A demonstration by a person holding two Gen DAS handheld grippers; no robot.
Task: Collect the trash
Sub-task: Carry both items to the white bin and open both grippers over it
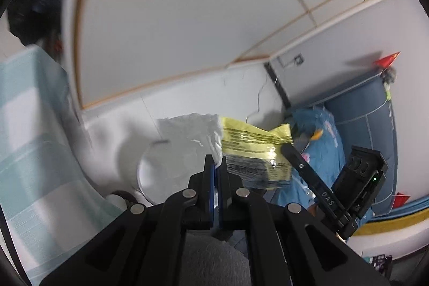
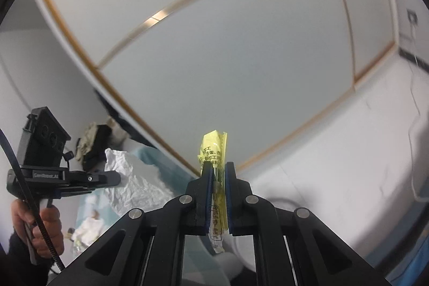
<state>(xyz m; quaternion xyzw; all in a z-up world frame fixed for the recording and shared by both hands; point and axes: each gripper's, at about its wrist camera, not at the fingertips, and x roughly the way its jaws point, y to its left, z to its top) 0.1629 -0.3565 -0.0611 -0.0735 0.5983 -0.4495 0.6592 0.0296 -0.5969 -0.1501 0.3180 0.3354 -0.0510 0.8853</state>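
Note:
My left gripper (image 1: 216, 165) is shut on the edge of a crumpled white plastic bag (image 1: 193, 136), held up in the air. My right gripper (image 2: 217, 168) is shut on a yellow printed wrapper (image 2: 213, 149), which sticks up between the fingers. In the left wrist view the yellow wrapper (image 1: 254, 152) hangs right beside the white bag, with the right gripper (image 1: 289, 149) on its right edge. In the right wrist view the left gripper (image 2: 118, 180) holds the white bag (image 2: 128, 178) at the left.
A white round bin (image 1: 161, 173) stands on the floor below the bag. A striped pale-green bed cover (image 1: 29, 141) is at the left. A blue plastic bag (image 1: 321, 149) and a blue cabinet (image 1: 362, 109) stand at the right. More trash (image 2: 88, 227) lies on the bed.

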